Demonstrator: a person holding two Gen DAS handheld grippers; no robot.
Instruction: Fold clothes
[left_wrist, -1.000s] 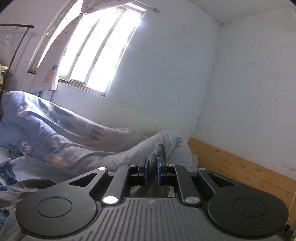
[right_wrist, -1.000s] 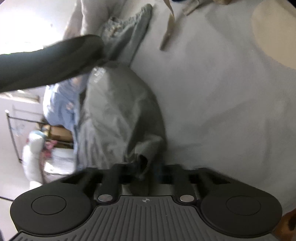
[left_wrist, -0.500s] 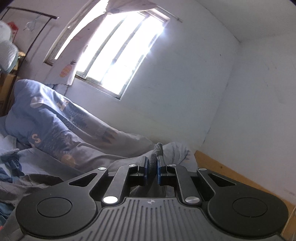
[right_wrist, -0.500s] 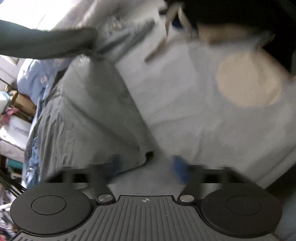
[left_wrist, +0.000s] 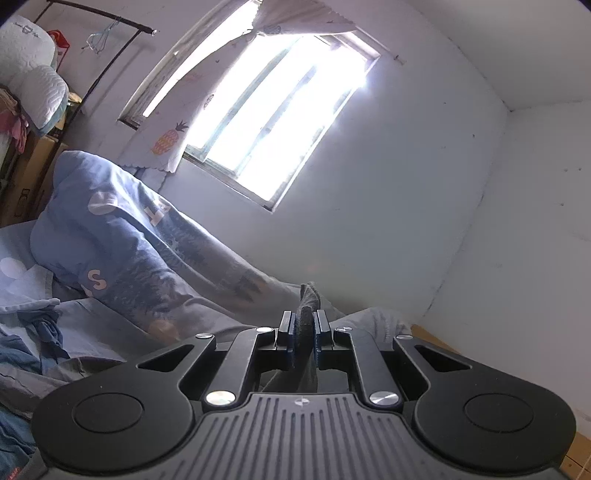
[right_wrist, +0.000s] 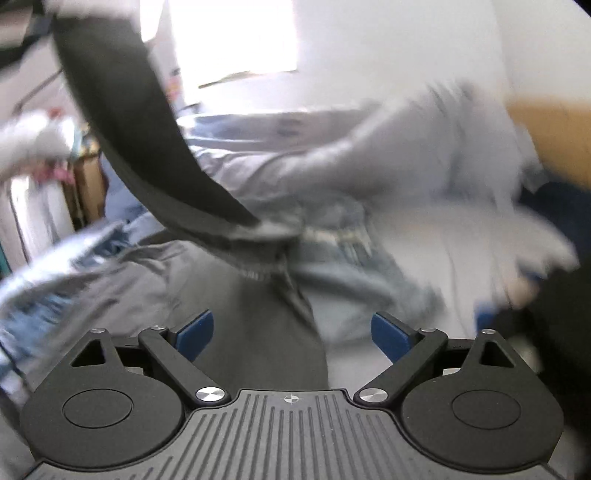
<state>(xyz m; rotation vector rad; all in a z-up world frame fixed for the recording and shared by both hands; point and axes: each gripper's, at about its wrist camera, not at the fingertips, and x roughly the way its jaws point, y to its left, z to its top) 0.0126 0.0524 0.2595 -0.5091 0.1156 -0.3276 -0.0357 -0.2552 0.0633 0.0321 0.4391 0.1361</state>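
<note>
The left gripper (left_wrist: 305, 330) has its fingers clamped on a fold of the grey garment (left_wrist: 307, 314), raised above the bed (left_wrist: 110, 332) near the wall corner. The right gripper (right_wrist: 291, 334), fingers spread wide and empty, hovers over the garment; only its blurred view shows it spread across the bed.

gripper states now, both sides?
Left gripper: closed, pinching a fold of dark grey fabric garment.
Right gripper: open, blue pads wide apart, holding nothing; hovering over the garment.
</note>
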